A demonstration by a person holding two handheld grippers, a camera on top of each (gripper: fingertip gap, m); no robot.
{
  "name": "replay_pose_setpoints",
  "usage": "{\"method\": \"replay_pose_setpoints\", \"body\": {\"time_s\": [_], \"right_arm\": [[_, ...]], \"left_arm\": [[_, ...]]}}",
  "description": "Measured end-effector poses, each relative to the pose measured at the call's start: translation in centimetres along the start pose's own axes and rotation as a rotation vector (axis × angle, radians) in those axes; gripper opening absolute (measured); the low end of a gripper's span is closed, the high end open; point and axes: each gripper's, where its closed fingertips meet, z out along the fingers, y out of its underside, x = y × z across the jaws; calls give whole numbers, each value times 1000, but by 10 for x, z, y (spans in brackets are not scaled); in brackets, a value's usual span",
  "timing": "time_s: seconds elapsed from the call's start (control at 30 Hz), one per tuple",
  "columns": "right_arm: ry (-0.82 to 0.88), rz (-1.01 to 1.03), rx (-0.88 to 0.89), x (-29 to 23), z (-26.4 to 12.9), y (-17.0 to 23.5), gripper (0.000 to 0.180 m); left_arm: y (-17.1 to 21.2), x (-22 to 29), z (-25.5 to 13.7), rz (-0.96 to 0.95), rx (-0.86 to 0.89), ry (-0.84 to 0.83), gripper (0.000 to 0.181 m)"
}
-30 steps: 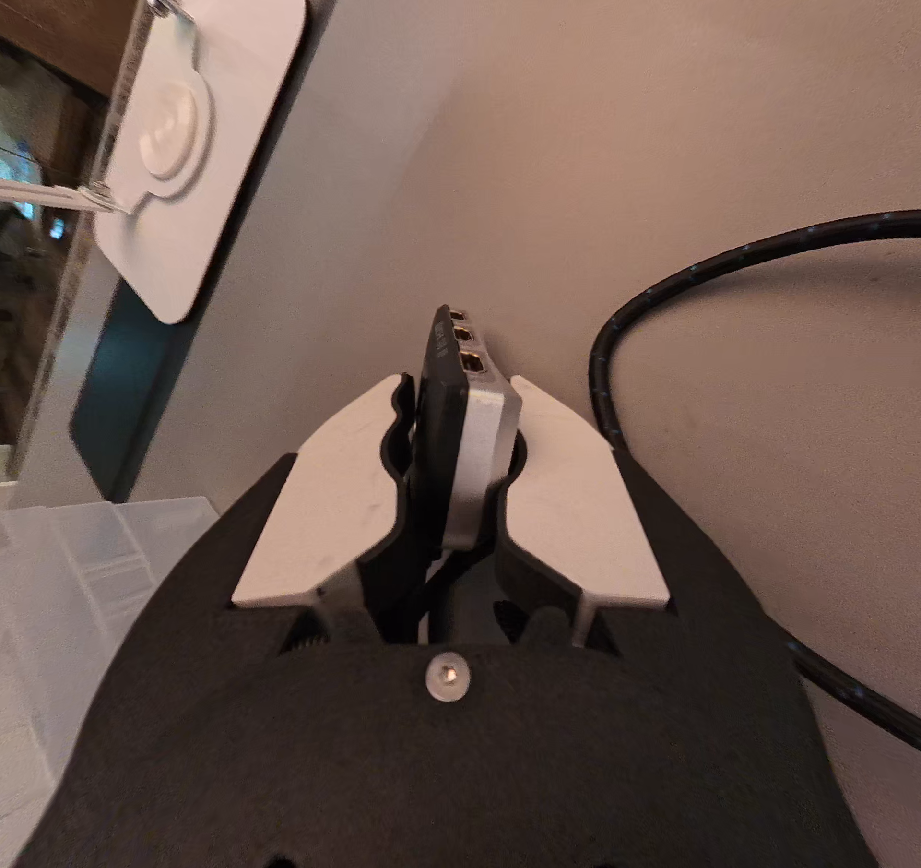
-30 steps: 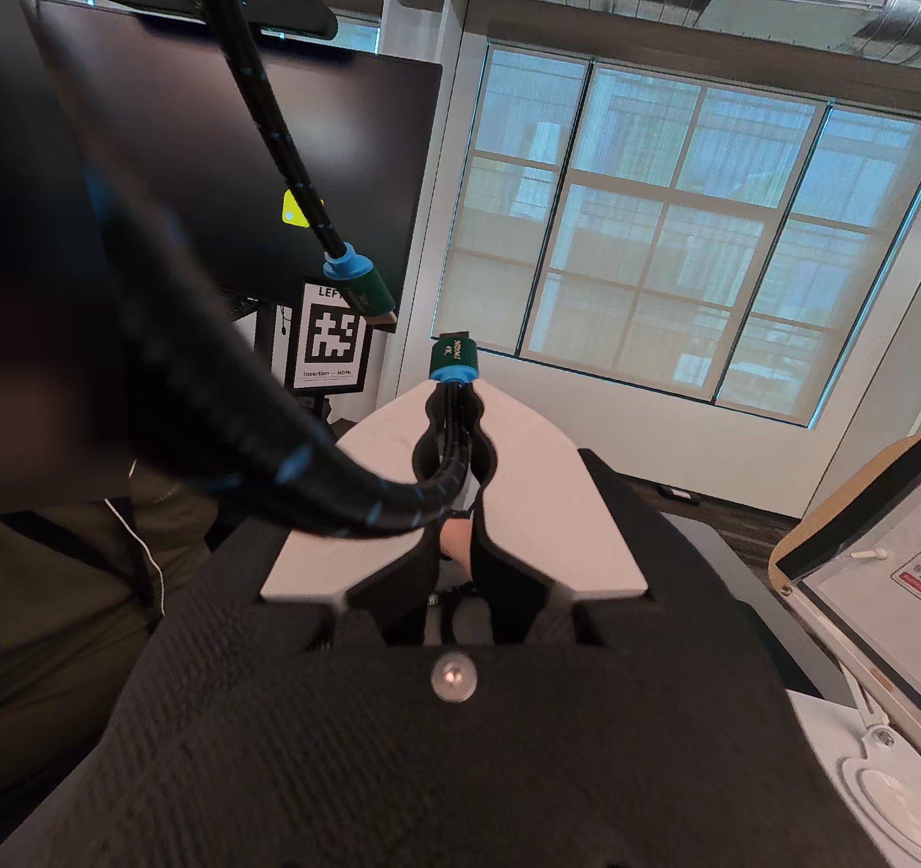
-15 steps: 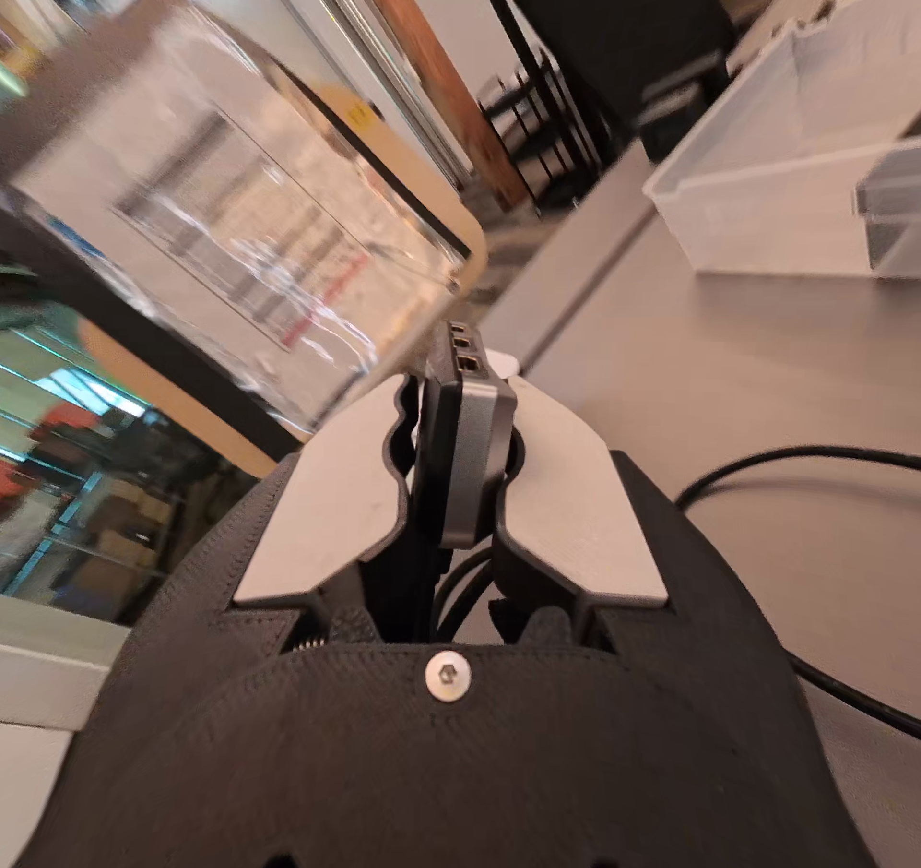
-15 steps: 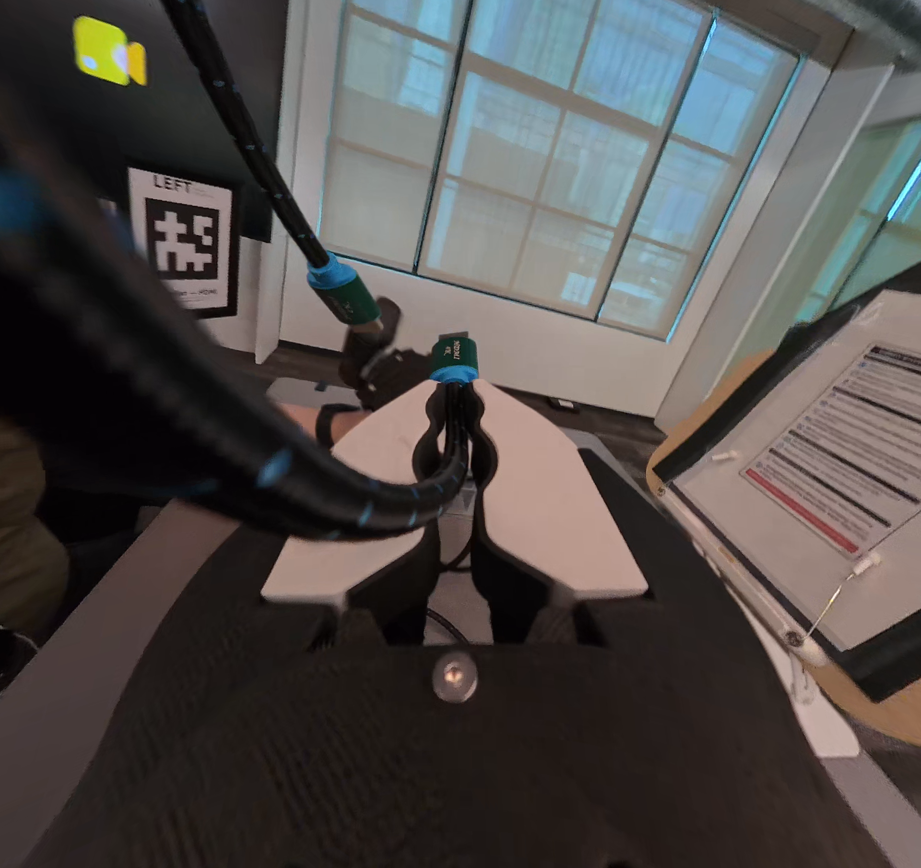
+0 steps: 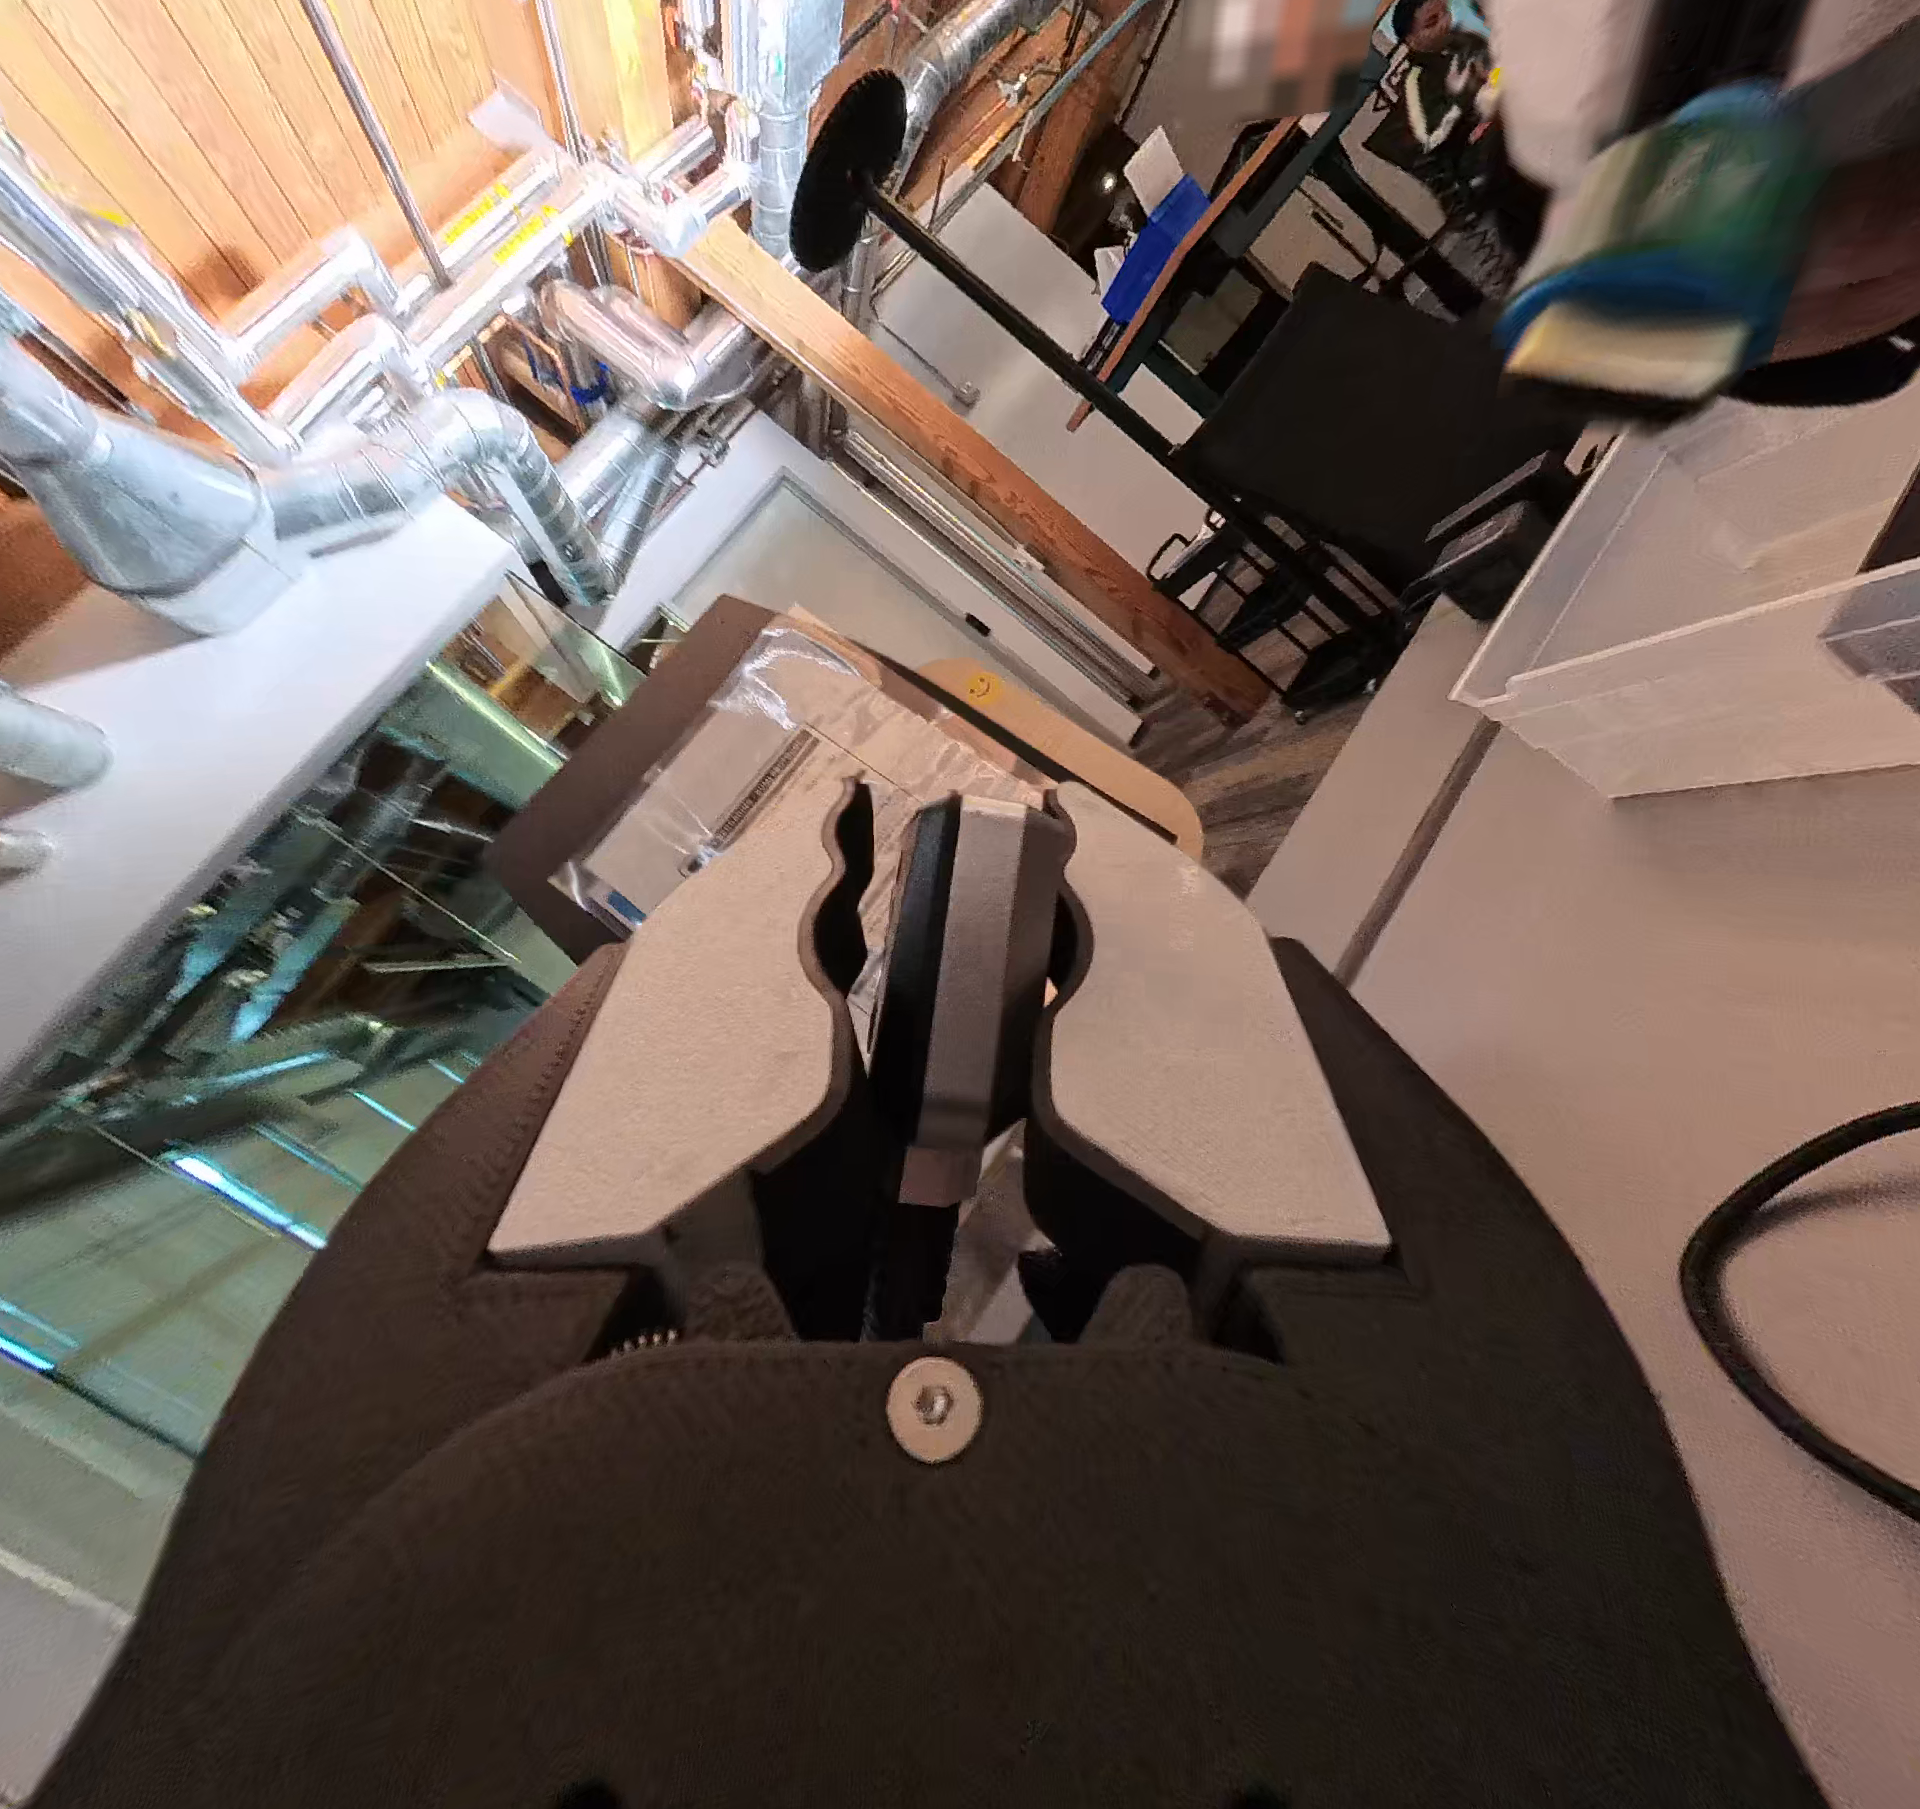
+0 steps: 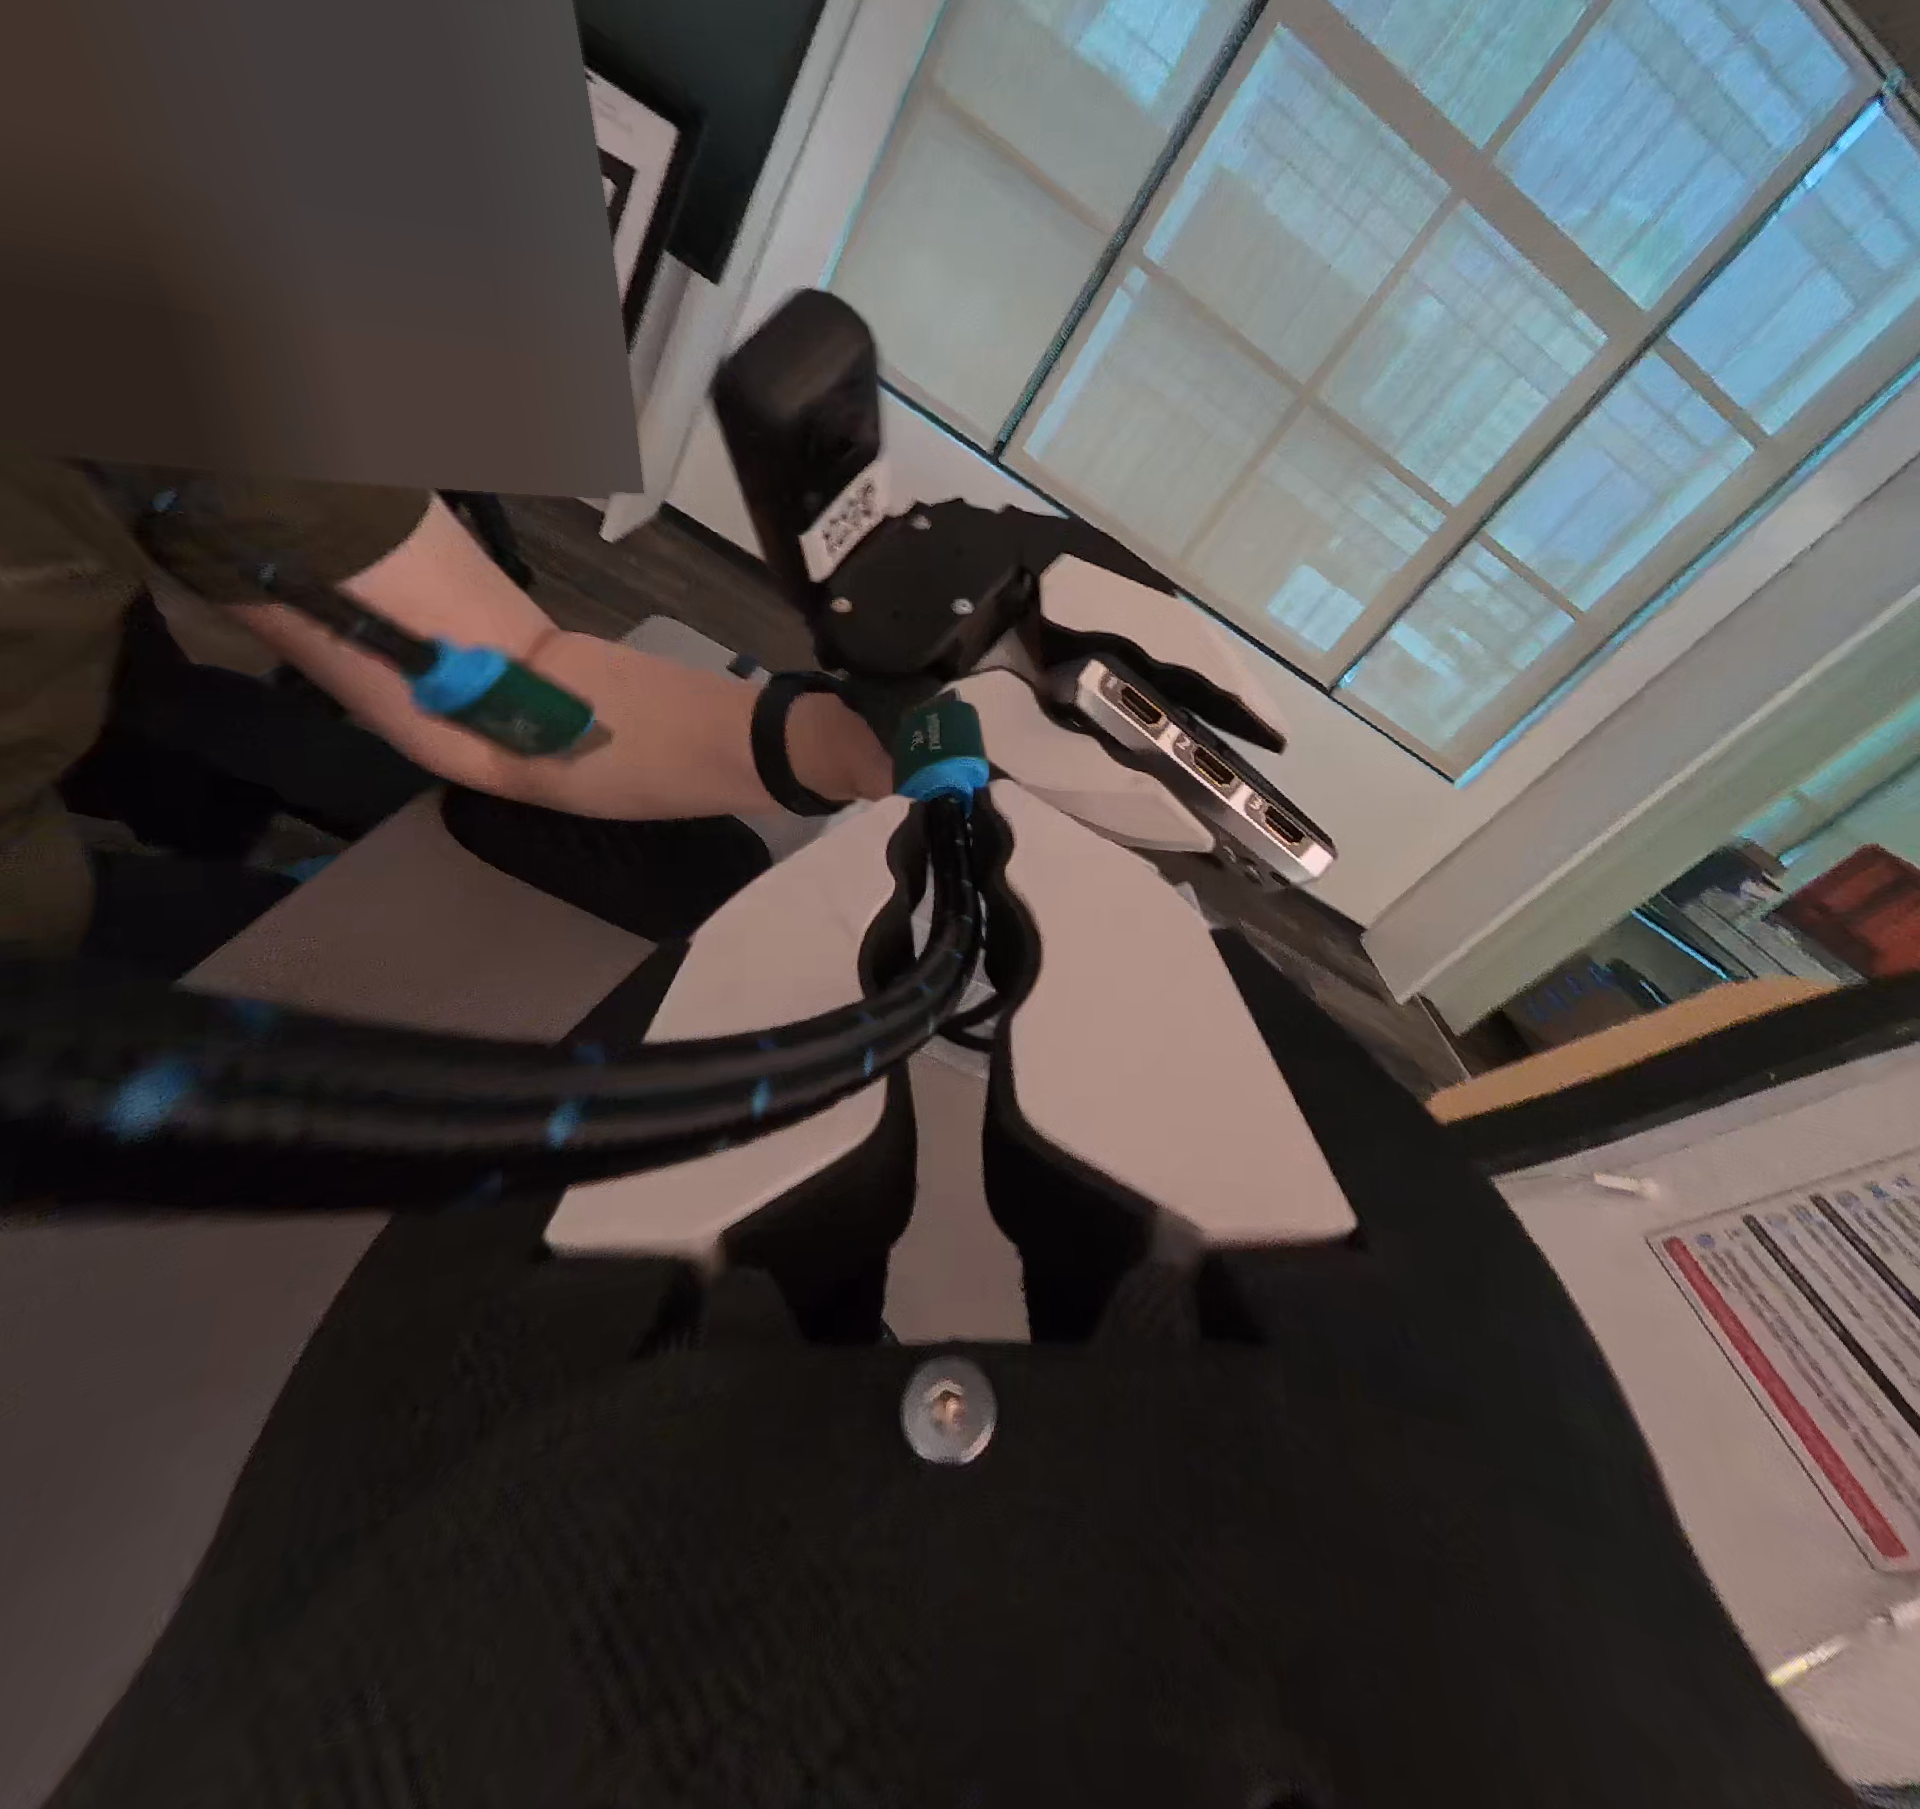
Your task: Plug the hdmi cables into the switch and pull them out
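A: How does the switch (image 6: 1205, 772) look?
B: Slim, silver, 3 ports, clamped in the left tongs (image 5: 951, 809).
A: The cables?
B: Black braided cables (image 6: 727, 1073), green plugs, pinched in the right tongs (image 6: 951, 803).

markings: present | on: switch (image 6: 1205, 762), sheet (image 6: 1808, 1344) | wording: withheld
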Motion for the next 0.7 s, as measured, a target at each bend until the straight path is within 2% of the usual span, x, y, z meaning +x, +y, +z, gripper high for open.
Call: {"method": "replay_pose_setpoints", "body": {"time_s": [0.17, 0.4, 0.53, 0.7], "right_arm": [[33, 67, -61, 3, 14, 5, 8], [76, 102, -30, 9, 6, -7, 7], [83, 145, 31, 14, 1, -10, 7], [47, 296, 139, 21, -2, -15, 7]], "left_arm": [[-7, 7, -1, 115, 10, -39, 30], [-14, -1, -8, 190, 43, -108, 30], [-17, -4, -11, 209, 61, -128, 30], [-17, -4, -11, 238, 56, -139, 30]]}}
